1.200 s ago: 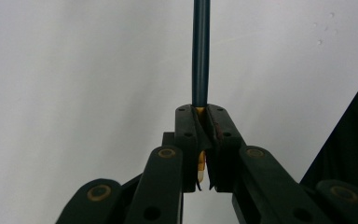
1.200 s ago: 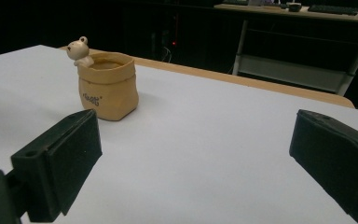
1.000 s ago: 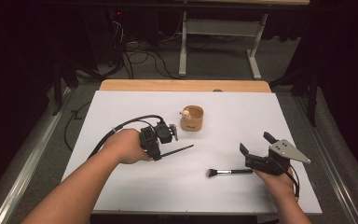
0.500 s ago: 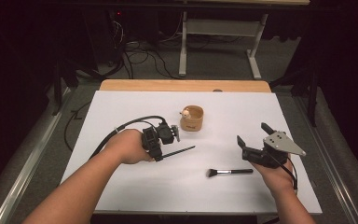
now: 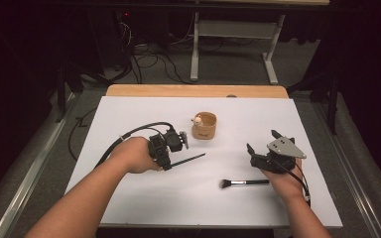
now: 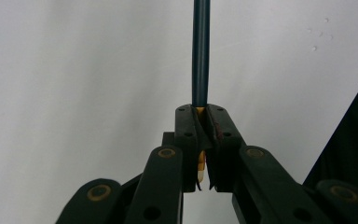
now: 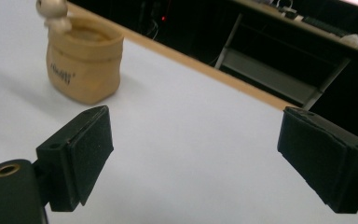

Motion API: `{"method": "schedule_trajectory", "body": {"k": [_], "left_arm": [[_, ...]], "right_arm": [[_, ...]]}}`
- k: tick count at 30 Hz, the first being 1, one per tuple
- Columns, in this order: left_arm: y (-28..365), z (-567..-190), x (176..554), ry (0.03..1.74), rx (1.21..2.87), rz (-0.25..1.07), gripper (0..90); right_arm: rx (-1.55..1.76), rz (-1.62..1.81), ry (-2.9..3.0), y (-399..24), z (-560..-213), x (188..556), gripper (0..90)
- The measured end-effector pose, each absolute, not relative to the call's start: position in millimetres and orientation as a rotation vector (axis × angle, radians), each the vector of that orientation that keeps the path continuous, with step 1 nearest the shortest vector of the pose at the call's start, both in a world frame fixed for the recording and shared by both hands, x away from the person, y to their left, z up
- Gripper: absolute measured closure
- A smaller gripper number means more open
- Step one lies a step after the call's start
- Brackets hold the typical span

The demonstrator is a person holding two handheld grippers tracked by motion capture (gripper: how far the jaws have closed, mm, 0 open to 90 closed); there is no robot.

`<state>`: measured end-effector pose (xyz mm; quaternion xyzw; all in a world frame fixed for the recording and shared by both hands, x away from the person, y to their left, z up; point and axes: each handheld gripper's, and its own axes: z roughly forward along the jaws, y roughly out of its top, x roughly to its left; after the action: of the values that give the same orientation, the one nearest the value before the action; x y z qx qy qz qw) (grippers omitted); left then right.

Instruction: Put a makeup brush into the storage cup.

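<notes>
Matte white sheeting covers the worktop (image 5: 129, 114), smooth and unmarked, with a strip of pale wood showing along its far edge.

The left claw (image 6: 201, 122), black plastic with brass-coloured rivets, is pressed together on a thin dark pen (image 6: 201, 51). The pen is a slim, straight, glossy rod of dark blue-grey; a bit of yellow shows between the pads at its held end. In the high view the pen (image 5: 188, 160) sticks out from the left claw (image 5: 167, 159) to the right, low over the sheet at left of centre.

The right claw (image 7: 191, 163) is spread wide with nothing between its jaws, which have just been closing a little. Its pads (image 7: 91, 151) are flat rectangular blocks faced with rough black foam. In the high view it (image 5: 262, 144) sits at the right, topped by a grey three-cornered plate.

A makeup brush (image 5: 244, 183) lies flat just near the right hand, with a thin black handle and a dark, flared bristle tuft pointing left.

A tan cup (image 7: 85, 59), squat, rounded and sack-like with a rolled rim and small dark print, stands near the centre (image 5: 204, 125); a small pale figurine (image 7: 53, 13) perches on its rim.
</notes>
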<state>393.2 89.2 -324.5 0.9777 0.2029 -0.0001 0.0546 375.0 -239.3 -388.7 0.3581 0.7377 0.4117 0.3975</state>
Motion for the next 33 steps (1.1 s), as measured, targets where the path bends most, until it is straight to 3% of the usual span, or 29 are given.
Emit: {"method": "schedule_trajectory", "body": {"k": [20,33], "left_arm": [[88.9,-329.6,394.3,0.623,2.953,-0.009,84.1],[90.7,-322.1,391.3,0.626,2.937,0.013,84.0]], "right_arm": [[0.621,0.742,1.964,-214.4,-418.5,362.6,12.3],[0.483,0.637,1.924,-204.3,-419.1,356.5,13.1]]}}
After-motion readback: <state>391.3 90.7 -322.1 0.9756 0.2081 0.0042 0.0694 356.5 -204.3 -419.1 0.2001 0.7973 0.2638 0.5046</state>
